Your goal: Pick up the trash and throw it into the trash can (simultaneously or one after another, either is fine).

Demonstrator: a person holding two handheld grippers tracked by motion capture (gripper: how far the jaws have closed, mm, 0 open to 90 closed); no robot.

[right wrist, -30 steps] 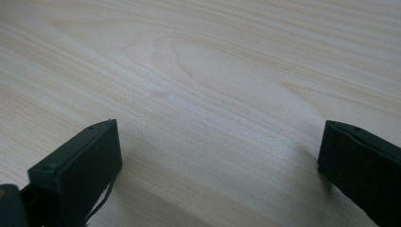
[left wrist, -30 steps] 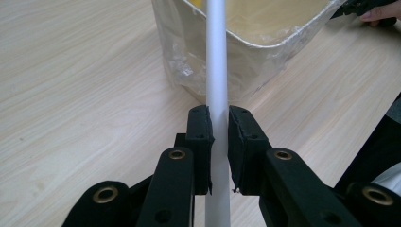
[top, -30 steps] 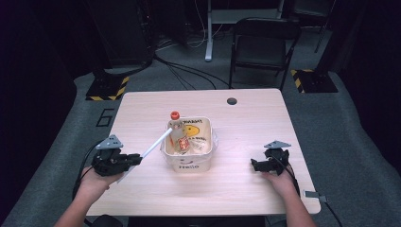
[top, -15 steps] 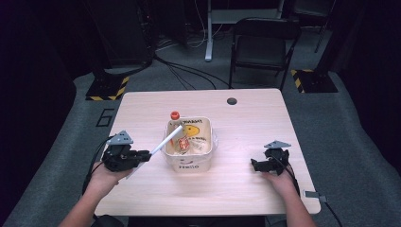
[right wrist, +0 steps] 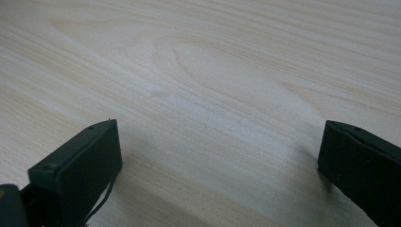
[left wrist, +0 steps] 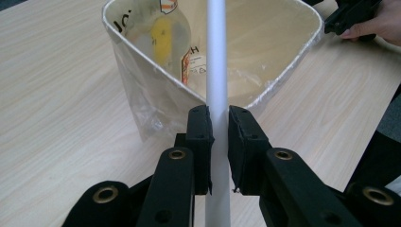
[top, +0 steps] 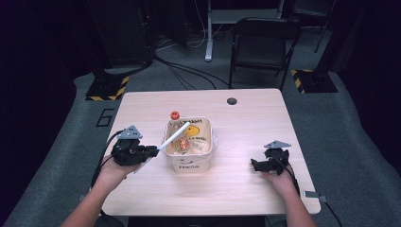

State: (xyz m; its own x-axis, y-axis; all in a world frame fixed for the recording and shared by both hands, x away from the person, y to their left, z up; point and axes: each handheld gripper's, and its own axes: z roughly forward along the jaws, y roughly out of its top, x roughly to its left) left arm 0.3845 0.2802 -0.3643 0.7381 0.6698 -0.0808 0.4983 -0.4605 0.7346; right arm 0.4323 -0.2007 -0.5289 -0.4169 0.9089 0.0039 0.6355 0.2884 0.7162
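Note:
My left gripper [top: 150, 151] [left wrist: 219, 142] is shut on a long white tube [top: 173, 136] [left wrist: 217, 61], its pads pressing both sides. The tube slants up and over the rim of a cream plastic bin [top: 189, 163] [left wrist: 265, 90] at the table's middle. Inside the bin lies a clear bottle with a yellow and orange label [top: 184, 142] [left wrist: 163, 38]. A small orange cap [top: 175, 115] stands just behind the bin's back left corner. My right gripper [top: 254, 164] [right wrist: 220, 161] rests low over bare wood at the right, jaws wide apart with nothing between them.
The light wooden table [top: 246, 127] has a dark round grommet hole [top: 231, 100] near its far edge. A folding chair [top: 265, 42] and cables stand on the floor beyond. The other hand [left wrist: 373, 21] with its gripper shows in the far corner of the left gripper view.
My left hand has moved right toward the bin with the tube, whose far end now reaches farther over the bin. The right hand has kept still.

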